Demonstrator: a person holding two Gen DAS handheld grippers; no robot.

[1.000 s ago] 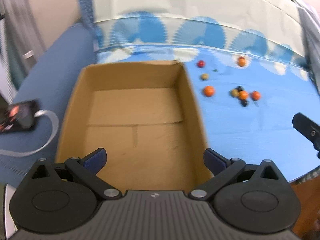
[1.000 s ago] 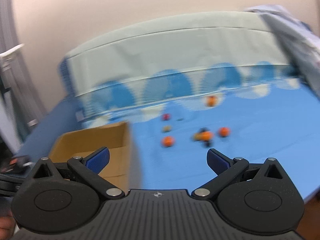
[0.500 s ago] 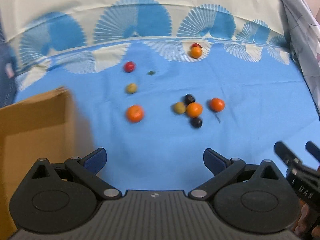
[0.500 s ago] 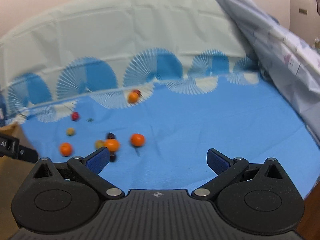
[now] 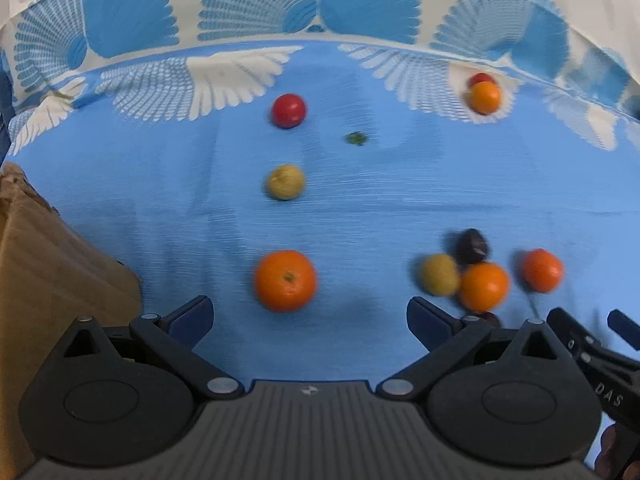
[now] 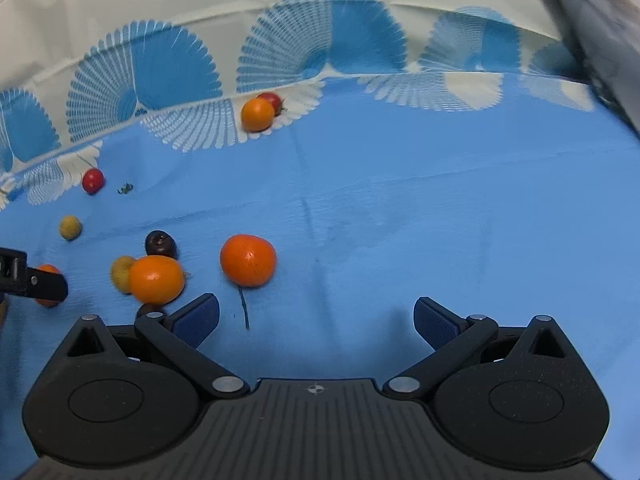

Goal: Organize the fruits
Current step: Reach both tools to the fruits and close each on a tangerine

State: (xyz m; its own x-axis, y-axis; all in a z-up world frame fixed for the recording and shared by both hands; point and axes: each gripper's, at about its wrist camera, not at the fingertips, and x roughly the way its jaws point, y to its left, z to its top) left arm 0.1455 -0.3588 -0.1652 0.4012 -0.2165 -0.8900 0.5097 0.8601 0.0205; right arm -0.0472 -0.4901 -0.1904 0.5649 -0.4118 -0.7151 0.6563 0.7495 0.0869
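Reaching with the wide-open, empty left gripper [image 5: 310, 322], centre its fingers around the nearest round orange mandarin [image 5: 285, 281] before closing gently; the right gripper [image 6: 316, 318] is also wide open.

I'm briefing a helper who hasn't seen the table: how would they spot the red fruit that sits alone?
Find the blue cloth with fan prints. Near its far patterned edge, left of a small green scrap, lies the lone red fruit. The other red one touches an orange.

Both wrist views low, near, facing forward over blue cloth [image 5: 360, 216]; shared: scattered fruit cluster [image 6: 156, 278].
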